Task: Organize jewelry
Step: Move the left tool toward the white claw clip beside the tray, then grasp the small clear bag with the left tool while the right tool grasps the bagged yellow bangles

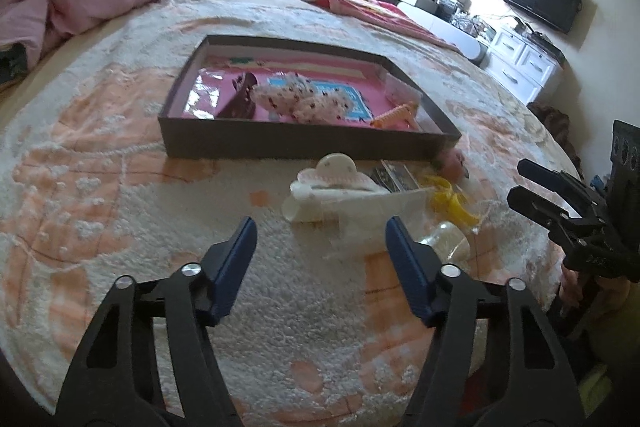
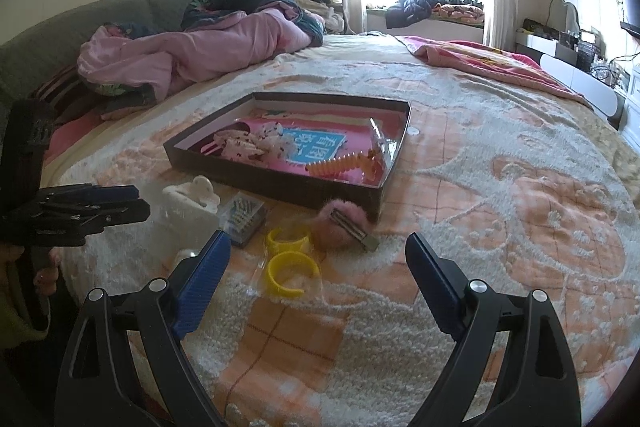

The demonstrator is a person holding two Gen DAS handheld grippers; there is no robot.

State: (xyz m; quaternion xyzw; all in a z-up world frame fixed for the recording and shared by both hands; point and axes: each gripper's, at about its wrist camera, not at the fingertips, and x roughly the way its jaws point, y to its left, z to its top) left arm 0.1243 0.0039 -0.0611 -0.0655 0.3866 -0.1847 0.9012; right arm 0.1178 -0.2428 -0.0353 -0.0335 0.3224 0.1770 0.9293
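Two yellow bangles, one pink fluffy clip, one box, both grippers' jaws apart

You have one dark shallow box on the bedspread, holding one spotted scrunchie and one orange spiral hair tie. In front of it you have two yellow rings, one pink fluffy clip, one white claw clip and one small clear case of pins.
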